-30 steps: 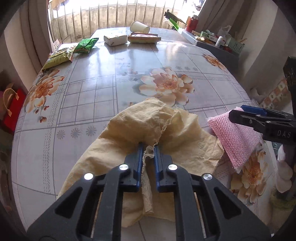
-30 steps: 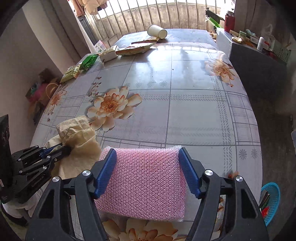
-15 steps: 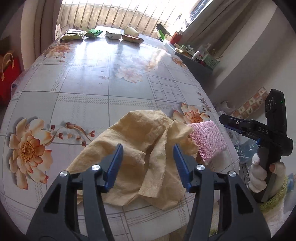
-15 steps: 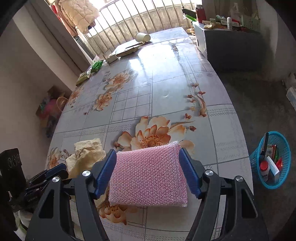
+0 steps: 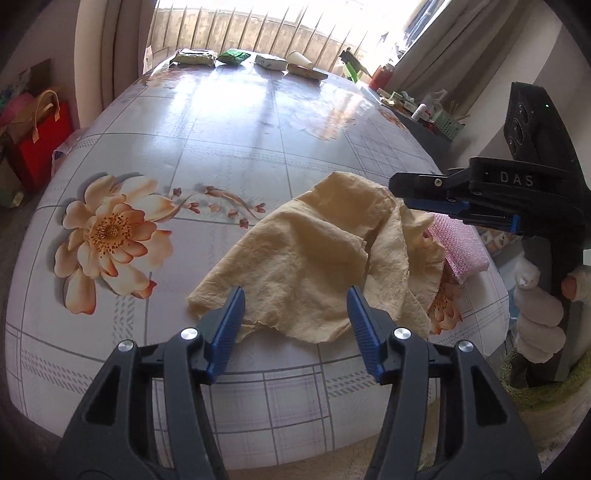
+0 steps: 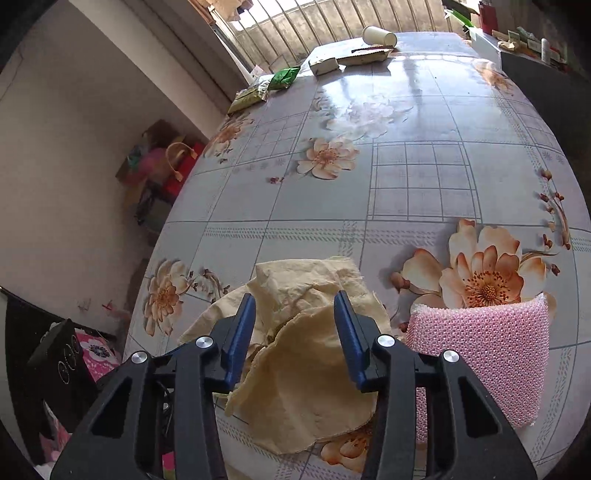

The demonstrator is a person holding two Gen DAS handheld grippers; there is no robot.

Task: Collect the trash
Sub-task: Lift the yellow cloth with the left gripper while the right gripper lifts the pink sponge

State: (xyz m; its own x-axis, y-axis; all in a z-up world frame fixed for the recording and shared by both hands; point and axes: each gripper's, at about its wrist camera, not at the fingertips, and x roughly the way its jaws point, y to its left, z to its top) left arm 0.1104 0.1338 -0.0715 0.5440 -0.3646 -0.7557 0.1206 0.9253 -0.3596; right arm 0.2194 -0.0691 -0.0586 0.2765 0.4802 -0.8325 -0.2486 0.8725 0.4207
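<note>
A crumpled yellow cloth [image 5: 314,254] lies near the front edge of the flowered table [image 5: 221,155]. My left gripper [image 5: 295,295] stands open just over the cloth's near hem, pads clear of it. My right gripper [image 6: 295,299] hovers over the cloth [image 6: 306,354] with its jaws closing. A raised fold sits between the pads, but they do not press on it. In the left wrist view the right gripper [image 5: 400,194] comes in from the right. A pink mesh sponge [image 6: 480,354] lies free beside the cloth. A paper cup [image 6: 378,36], a green packet [image 6: 284,77] and small boxes [image 6: 325,65] lie at the far end.
A red bag [image 5: 40,144] and other bags stand on the floor left of the table. A dark cabinet with bottles and a basket [image 5: 424,110] runs along the right. The table's front edge lies just under both grippers. A person's gloved hand [image 5: 539,306] holds the right gripper.
My left gripper let go of the yellow cloth, opened and drew back to the table's front edge. My right gripper left the pink sponge, slid left over the cloth and narrowed its jaws.
</note>
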